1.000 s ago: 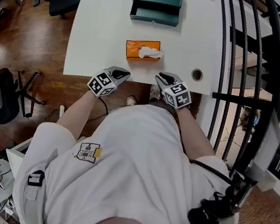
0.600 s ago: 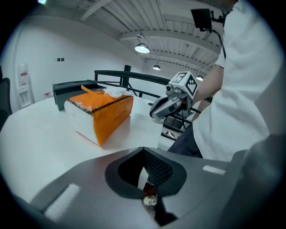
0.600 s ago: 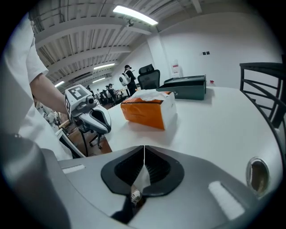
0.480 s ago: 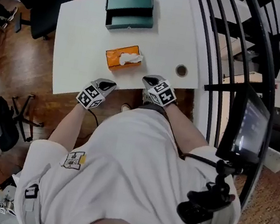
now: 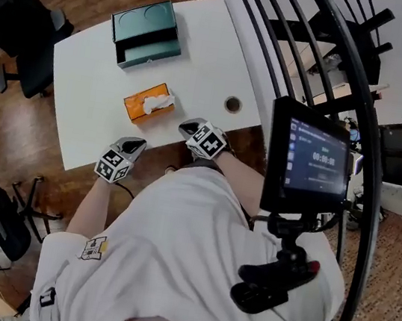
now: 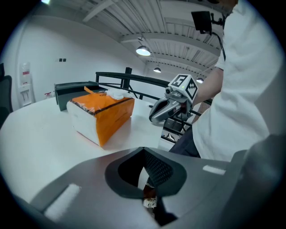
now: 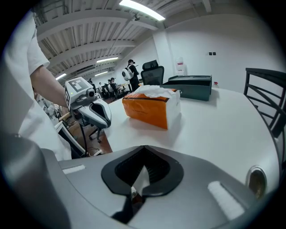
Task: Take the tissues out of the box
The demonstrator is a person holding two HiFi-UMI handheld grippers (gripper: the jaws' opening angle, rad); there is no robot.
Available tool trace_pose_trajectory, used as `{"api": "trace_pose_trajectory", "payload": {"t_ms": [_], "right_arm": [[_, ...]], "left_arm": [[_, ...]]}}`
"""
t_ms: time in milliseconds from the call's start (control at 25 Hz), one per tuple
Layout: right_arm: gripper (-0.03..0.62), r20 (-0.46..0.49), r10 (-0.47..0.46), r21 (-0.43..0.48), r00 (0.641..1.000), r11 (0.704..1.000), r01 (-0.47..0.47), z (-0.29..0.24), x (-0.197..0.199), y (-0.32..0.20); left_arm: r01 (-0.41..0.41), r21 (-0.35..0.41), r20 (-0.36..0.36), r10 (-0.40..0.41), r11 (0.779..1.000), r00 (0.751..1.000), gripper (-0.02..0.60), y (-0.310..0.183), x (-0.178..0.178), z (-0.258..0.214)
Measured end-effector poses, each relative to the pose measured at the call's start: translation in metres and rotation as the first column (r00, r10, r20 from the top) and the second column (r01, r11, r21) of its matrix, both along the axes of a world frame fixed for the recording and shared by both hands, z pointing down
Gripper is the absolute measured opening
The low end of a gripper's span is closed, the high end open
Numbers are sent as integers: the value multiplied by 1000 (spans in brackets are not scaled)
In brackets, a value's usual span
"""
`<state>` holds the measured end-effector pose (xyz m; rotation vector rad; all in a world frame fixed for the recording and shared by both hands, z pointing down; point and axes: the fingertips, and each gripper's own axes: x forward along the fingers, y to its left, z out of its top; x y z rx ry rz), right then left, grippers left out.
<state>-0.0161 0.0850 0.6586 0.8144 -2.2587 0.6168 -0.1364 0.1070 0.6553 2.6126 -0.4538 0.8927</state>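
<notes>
White worktop [image 5: 89,100], rectangular, set on a wooden floor [image 5: 7,140]. Tissue box [image 5: 148,102], orange with white ends, lies flat on the worktop about midway along it and nearer the near edge than the far one. One white tissue [image 5: 159,102] stands crumpled out of the box's top opening. Dark green case [image 5: 147,34], lid raised, sits at the far edge, well apart from the tissue box. Round cable hole [image 5: 232,105] is let into the worktop near its right edge. Left gripper [image 5: 135,144] is held at the near edge toward the left, jaws pressed together with nothing between them, apart from the box. Right gripper [image 5: 190,125] is held at the near edge toward the right, just short of the tissue box and not touching it; its jaws are likewise closed together and empty. Each gripper's own view shows the box ahead of it on the worktop, with the other gripper to one side. A dark screen [image 5: 309,168] on a mount stands at the person's right, before a black curved railing [image 5: 337,64]. Black office chair [image 5: 26,22] stands beyond the left edge.
</notes>
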Motion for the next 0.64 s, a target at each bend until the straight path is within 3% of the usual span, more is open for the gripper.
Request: {"api": "trace_pose_trajectory", "payload": {"t_ms": [640], "right_arm": [[-3, 5, 14, 8, 1000, 1000, -14, 0, -2, -2]], "left_arm": [[13, -5, -8, -13, 1000, 1000, -3, 2, 0, -3]]}}
